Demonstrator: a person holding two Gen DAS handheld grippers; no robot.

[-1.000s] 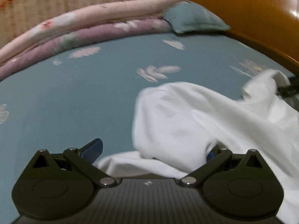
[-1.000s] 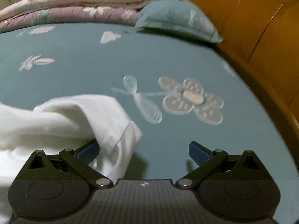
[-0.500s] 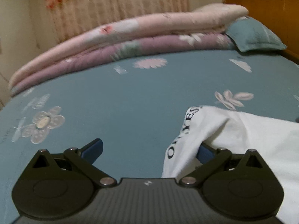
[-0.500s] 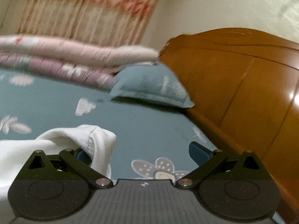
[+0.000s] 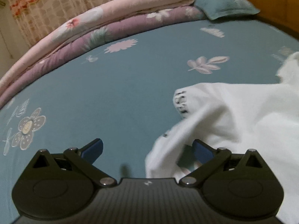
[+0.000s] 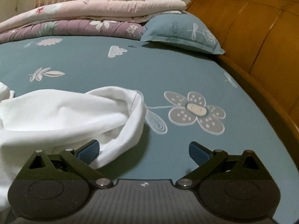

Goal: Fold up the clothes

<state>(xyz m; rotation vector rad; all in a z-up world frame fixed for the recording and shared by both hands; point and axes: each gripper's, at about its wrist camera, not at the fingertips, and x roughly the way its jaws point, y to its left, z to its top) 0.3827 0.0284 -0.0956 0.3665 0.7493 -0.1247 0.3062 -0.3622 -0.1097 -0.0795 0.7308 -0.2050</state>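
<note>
From the left wrist, the left claw [image 5: 147,149] stands wide open over the bed [image 5: 121,85], its blue pads well apart and gripping nothing. A white shirt [image 5: 233,115] lies crumpled on the teal sheet, filling the right side and running off the right edge. A rounded fold with dark lettering pokes toward the middle of the bed. One loose flap drapes down just in front of the claw's right pad [image 5: 202,152], between the two pads but not pinched; whether cloth touches that pad I cannot tell. The shirt's long axis seems to run left to right. Behind, folded quilts [image 5: 112,26] are stacked along the far edge, with a pillow [image 5: 226,3] at their right end.

From the right wrist, the right claw [image 6: 143,150] is also spread wide, holding nothing. The shirt [image 6: 61,115] lies on the left, stretching off the left edge, with a hemmed opening bulging toward the centre. Its lower fold hangs against the left pad [image 6: 88,152], just inside the gap. The right pad sits over bare sheet. The quilts [image 6: 89,18], pillow [image 6: 183,33] and a wooden headboard [image 6: 252,28] stand behind.
</note>
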